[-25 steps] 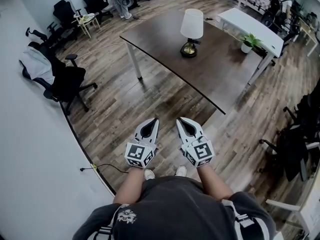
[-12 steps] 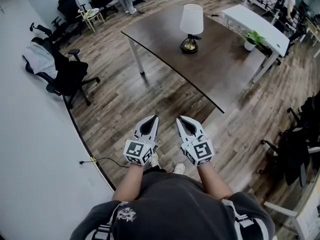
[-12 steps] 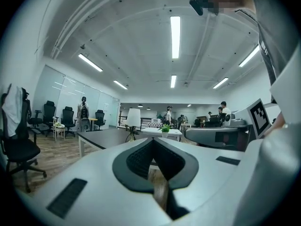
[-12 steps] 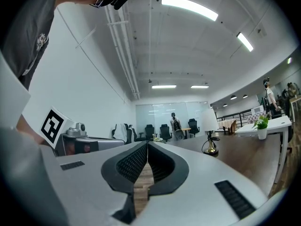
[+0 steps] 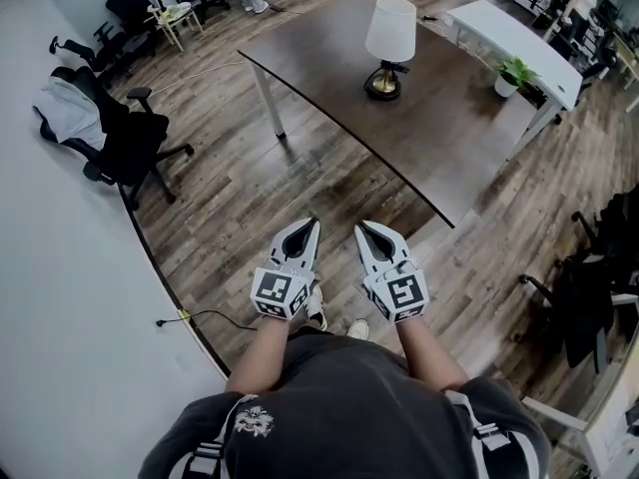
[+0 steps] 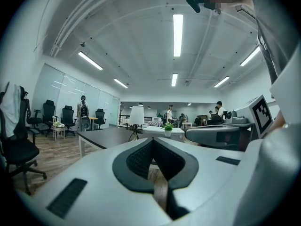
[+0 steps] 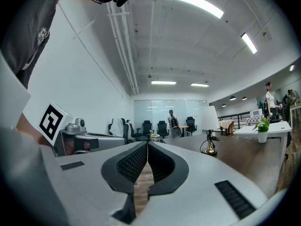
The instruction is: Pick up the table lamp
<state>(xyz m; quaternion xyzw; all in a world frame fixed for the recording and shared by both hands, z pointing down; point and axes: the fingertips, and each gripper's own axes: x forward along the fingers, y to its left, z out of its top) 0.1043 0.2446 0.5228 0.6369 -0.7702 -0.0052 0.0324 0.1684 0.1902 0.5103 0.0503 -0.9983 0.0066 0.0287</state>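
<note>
Starting at the left, an office chair [image 5: 128, 146] stands on the wood floor, clear of anything I need. Next comes my left gripper [image 5: 310, 226], held level above the floor with its jaws closed together and nothing between them; only floorboards show past the pads. Just beside it is the right gripper [image 5: 362, 229], likewise closed and empty, pointing the same way.

The table lamp [image 5: 389, 46] is well ahead of both, up and a little to the right in the head view. It stands upright on the dark surface [image 5: 319, 73], towards the far side, with its white shade over a thin stem and brass base. Its long axis is vertical, so I judge a level approach from the side onto the stem suits best. The right gripper looks slightly nearer, and the lamp sits off to the right of its jaw line.

Farther right are a white desk [image 5: 499, 36] and a potted plant [image 5: 512, 72], apart from the lamp.
</note>
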